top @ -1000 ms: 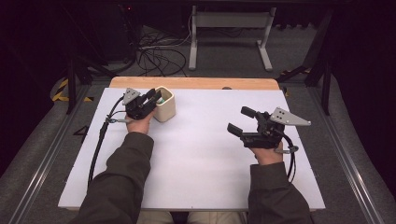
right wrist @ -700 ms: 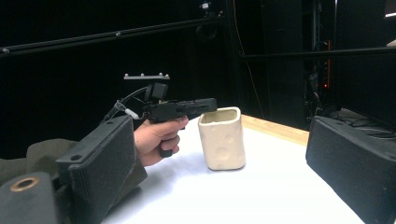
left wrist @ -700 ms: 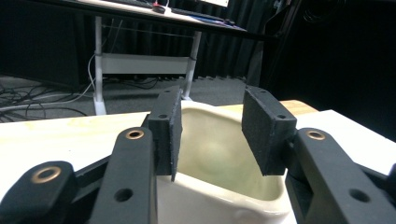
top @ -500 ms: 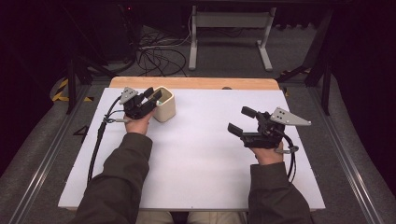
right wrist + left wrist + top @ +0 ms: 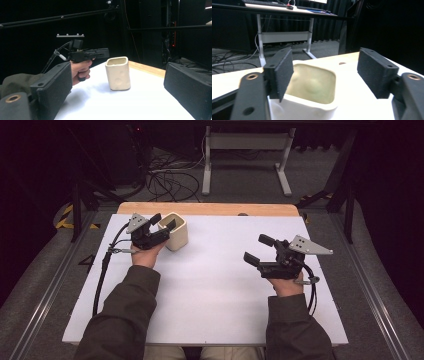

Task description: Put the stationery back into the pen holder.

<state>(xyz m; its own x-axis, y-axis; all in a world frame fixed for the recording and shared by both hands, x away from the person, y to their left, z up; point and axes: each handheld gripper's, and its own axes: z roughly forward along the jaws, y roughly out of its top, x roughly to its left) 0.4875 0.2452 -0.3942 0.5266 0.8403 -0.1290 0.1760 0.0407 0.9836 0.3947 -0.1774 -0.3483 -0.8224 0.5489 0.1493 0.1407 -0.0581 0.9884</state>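
Note:
A cream, square-mouthed cup [image 5: 177,234] stands upright at the back left of the white table [image 5: 215,295]. My left gripper [image 5: 163,222] is open right at the cup's left side, level with its rim. In the left gripper view the empty cup [image 5: 312,87] sits low between the spread pads [image 5: 279,72], and neither pad presses on it. My right gripper [image 5: 259,250] hovers open over the right half of the table and holds nothing. It points at the cup [image 5: 118,73], and the left gripper [image 5: 100,53] with its hand shows beside the cup.
A wooden strip [image 5: 210,209] runs along the table's far edge. Beyond it are a metal stand [image 5: 245,150] and loose cables [image 5: 170,180] on the floor. Each gripper's cable [image 5: 102,270] trails over the table beside its forearm.
My left gripper has shifted only slightly beside the cup. The cup and my right gripper have stayed where they were.

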